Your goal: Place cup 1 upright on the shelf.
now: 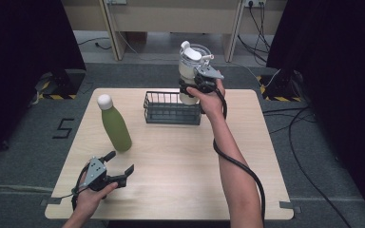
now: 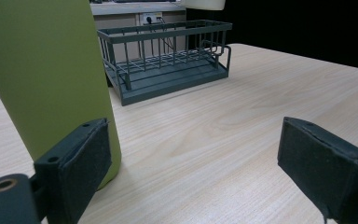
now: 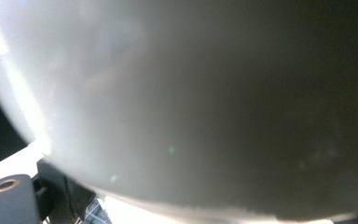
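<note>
Two hand-held grippers work over a light wooden table (image 1: 180, 161). At the far edge, the right gripper (image 1: 195, 85) grasps a white tumbler (image 1: 190, 66) with a clear lid and a white spout, its jaws clamped on the cup's lower body. The tumbler hangs upright in the air above the right end of a dark grey wire basket (image 1: 171, 108), its base just over the basket's rim. In the right gripper view, the pale curved wall of the tumbler (image 3: 177, 102) presses close against the lens.

Near the front left corner, the left gripper (image 1: 122, 172) rests low by the table with its jaws released and apart, nothing between them. A green bottle (image 1: 115, 127) with a white cap stands upright just beyond it. In the left gripper view, the bottle (image 2: 46, 74) sits right beside the left-hand jaw, and the basket (image 2: 168, 60) lies farther back.
</note>
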Action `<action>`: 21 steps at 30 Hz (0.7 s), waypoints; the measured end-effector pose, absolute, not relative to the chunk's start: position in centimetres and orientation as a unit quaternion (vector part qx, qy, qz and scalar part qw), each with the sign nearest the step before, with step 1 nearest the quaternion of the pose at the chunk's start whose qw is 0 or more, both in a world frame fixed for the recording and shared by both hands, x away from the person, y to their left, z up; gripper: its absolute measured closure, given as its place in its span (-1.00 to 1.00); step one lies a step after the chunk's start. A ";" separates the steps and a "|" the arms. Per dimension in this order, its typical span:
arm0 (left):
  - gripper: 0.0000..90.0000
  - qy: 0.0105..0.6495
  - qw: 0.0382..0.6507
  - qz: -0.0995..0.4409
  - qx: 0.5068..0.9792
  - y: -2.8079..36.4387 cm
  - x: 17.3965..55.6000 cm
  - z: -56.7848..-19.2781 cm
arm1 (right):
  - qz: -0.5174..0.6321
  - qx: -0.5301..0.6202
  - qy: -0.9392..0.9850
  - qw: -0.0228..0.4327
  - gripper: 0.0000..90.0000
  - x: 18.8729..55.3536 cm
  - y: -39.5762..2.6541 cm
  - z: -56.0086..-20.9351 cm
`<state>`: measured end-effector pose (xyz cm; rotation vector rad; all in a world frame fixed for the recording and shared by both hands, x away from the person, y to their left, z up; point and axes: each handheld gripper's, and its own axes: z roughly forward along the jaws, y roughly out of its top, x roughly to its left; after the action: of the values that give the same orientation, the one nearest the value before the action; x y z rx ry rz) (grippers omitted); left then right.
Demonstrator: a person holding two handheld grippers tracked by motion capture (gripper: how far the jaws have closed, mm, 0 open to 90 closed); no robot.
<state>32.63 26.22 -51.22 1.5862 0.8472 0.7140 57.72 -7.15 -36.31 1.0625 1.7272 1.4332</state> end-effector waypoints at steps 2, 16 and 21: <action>-0.80 0.361 0.567 0.304 0.675 26.2 32.6 -51.2 | 0.546 0.408 0.657 0.323 -0.78 58.0 -7.1 -36.4; -0.80 0.359 0.567 0.302 0.677 26.1 32.7 -51.3 | 0.533 0.417 0.660 0.326 -0.78 59.3 -6.9 -37.5; -0.80 0.359 0.567 0.301 0.677 26.1 32.6 -51.3 | 0.530 0.417 0.662 0.327 -0.78 59.5 -6.8 -37.8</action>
<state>32.64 26.06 -51.29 1.5920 0.8433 0.7077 59.54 -6.83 -37.78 1.0921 1.7330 1.3888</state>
